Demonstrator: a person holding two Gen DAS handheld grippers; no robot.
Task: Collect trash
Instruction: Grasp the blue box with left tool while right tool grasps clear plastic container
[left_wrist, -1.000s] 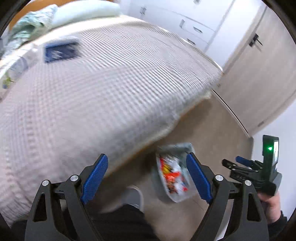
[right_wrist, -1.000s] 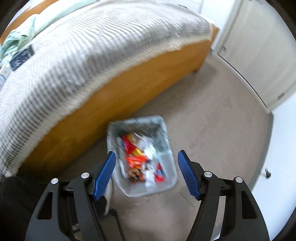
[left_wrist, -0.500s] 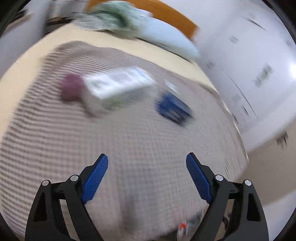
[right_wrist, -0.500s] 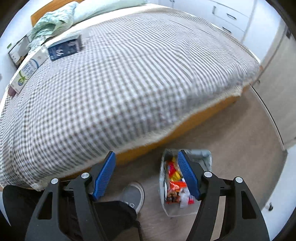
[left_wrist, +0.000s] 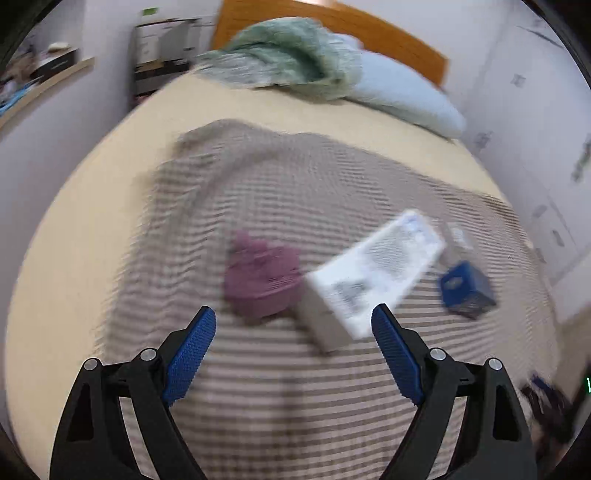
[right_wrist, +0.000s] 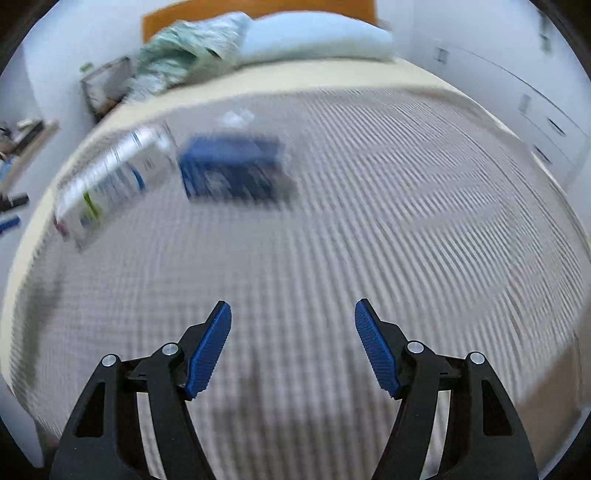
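Left wrist view: the left tongs (left_wrist: 293, 334) are spread wide with nothing between them, hanging over the bed (left_wrist: 74, 229) and its checked blanket (left_wrist: 295, 387). Just ahead of them lie a crumpled purple thing (left_wrist: 260, 278), maybe a wrapper or cloth, too blurry to call, touching a long white carton (left_wrist: 373, 277), with a small blue box (left_wrist: 467, 290) a bit off to the right. A green quilt (left_wrist: 280, 59) and a pillow (left_wrist: 402, 99) sit up at the headboard.

Right wrist view: the right tongs (right_wrist: 293, 341) are spread too, empty, over bare blanket. The carton and blue box lie well ahead on the left, side by side.
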